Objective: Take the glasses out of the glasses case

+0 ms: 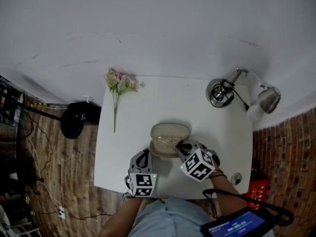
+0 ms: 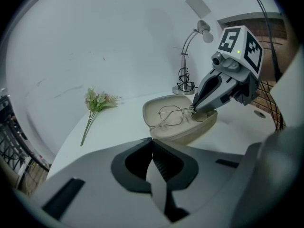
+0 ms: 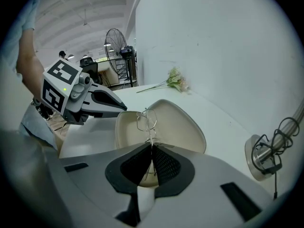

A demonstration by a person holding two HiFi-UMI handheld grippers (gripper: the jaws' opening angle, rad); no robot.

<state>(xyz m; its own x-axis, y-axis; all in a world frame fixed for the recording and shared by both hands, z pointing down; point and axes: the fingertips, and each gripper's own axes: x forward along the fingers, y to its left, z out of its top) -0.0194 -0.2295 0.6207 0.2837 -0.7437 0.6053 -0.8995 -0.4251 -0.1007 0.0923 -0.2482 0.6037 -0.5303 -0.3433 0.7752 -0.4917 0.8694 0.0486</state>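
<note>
A beige glasses case [image 1: 170,131] lies open on the white table [image 1: 143,107], its lid tipped back. Thin wire-rimmed glasses [image 3: 146,119] stand tilted in the lower shell. My right gripper [image 3: 152,145] is shut on the glasses' wire frame at the case's right end; the left gripper view shows the right gripper [image 2: 194,110] pinching the glasses [image 2: 171,115] over the case [image 2: 183,132]. My left gripper [image 2: 152,140] is shut with nothing in it. The left gripper [image 1: 143,154] sits just off the case's front-left rim; whether it touches the case is unclear.
A sprig of pink flowers [image 1: 118,83] lies at the table's far left. A desk lamp [image 1: 219,93] with a coiled cord stands at the far right corner. Brick-pattern floor surrounds the table. A standing fan [image 3: 116,44] is beyond the table.
</note>
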